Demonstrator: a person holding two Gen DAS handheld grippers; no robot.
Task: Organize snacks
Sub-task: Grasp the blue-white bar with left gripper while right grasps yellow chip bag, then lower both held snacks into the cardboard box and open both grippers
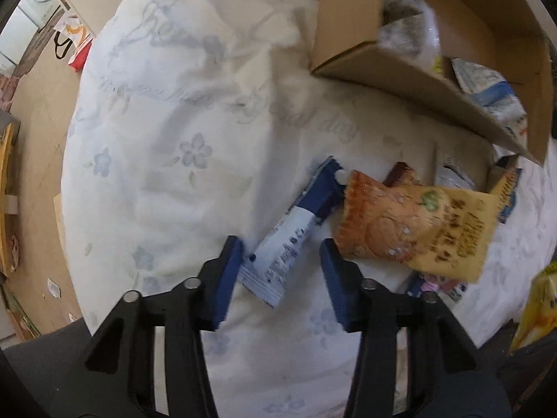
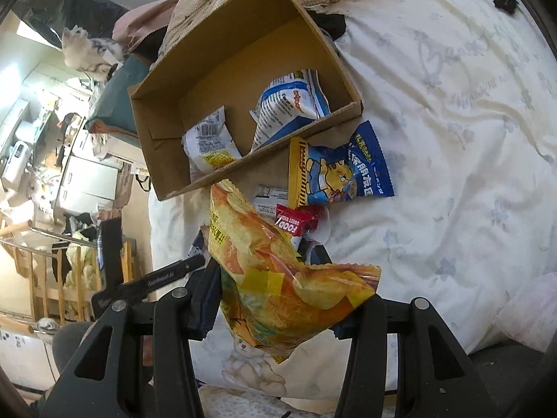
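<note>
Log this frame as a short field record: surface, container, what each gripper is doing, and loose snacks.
surface: white floral bedspread
container: open cardboard box, two packets inside
left gripper: open, empty, over a blue-and-white packet
right gripper: shut on yellow chip bag
loose snacks: orange packet, blue cartoon bag, red packet

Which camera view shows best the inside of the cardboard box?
The right wrist view: the cardboard box is seen whole from above, with two snack packets lying inside. The left wrist view shows only its near wall and part of the inside, cut by the picture edge.
</note>
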